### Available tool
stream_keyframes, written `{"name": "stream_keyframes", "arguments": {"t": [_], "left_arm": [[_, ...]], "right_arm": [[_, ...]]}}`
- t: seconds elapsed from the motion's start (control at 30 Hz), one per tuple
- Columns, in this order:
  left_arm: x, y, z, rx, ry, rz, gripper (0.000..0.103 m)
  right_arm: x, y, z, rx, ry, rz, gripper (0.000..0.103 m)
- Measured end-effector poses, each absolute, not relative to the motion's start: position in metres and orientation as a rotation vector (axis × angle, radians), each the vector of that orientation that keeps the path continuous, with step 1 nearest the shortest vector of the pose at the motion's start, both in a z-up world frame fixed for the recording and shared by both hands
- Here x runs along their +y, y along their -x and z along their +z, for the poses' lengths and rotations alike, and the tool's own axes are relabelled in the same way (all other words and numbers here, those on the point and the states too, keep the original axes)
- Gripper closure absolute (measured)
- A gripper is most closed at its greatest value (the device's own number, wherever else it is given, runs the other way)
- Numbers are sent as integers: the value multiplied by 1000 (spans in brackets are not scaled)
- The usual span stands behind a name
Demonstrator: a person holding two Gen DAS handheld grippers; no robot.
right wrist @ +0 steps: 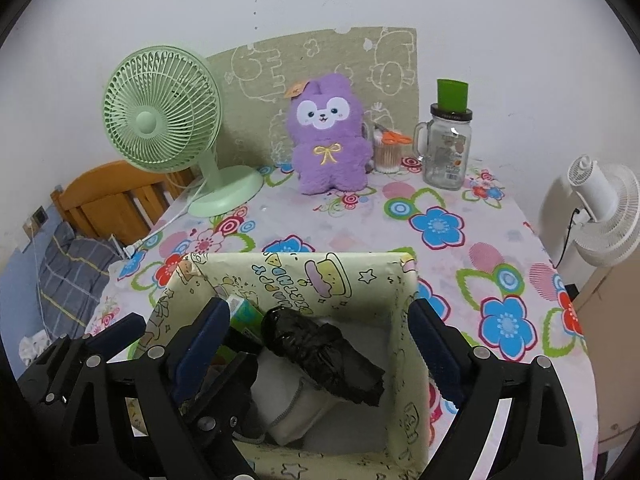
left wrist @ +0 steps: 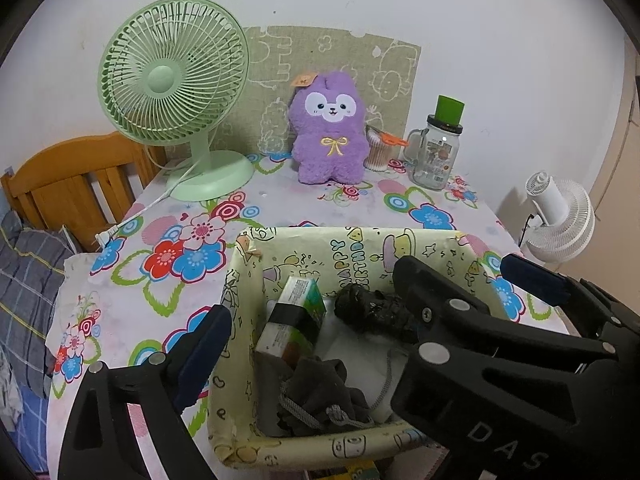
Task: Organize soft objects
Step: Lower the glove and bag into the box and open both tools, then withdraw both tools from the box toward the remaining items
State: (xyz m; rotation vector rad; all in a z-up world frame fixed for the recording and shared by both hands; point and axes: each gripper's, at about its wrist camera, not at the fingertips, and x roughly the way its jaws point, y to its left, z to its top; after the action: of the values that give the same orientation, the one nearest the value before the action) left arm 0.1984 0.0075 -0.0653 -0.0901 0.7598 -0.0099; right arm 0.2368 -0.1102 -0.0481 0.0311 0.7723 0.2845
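Both grippers hover over the paper-covered box (right wrist: 404,320), jaws wide and holding nothing. Inside lie a black bundle (right wrist: 320,348), a green carton (left wrist: 296,320) and grey cloth (left wrist: 320,392). A purple plush toy (left wrist: 328,136) sits on the tabletop (left wrist: 312,208) behind.

**Soft indoor light, strong fisheye curvature**

Both views are evenly and fairly brightly lit, with a slightly cool cast. Shadows are cast to the right and behind: a grey one is thrown by the green fan (left wrist: 172,80) onto the wall, a softer one by the white fan (right wrist: 600,208). A small glare spot is seen on the glass jar (left wrist: 438,148). Straight edges are bent near the frame borders (dark corners are left by the lens circle). Focus is acceptable throughout; fine detail is smeared by compression.
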Motion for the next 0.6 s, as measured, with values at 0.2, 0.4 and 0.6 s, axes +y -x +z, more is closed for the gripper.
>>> {"name": "stream_keyframes", "arguments": {"t": [0.2, 0.4, 0.6], "left_arm": [[4, -184, -56, 734, 84, -9, 7], [1, -173, -48, 727, 68, -5, 7], [-1, -158, -39, 703, 62, -7, 7]], "right_arm": [[-114, -223, -37, 748, -27, 280, 10], [-116, -210, -29, 744, -17, 277, 10], [-118, -193, -20, 717, -6, 271, 10]]}}
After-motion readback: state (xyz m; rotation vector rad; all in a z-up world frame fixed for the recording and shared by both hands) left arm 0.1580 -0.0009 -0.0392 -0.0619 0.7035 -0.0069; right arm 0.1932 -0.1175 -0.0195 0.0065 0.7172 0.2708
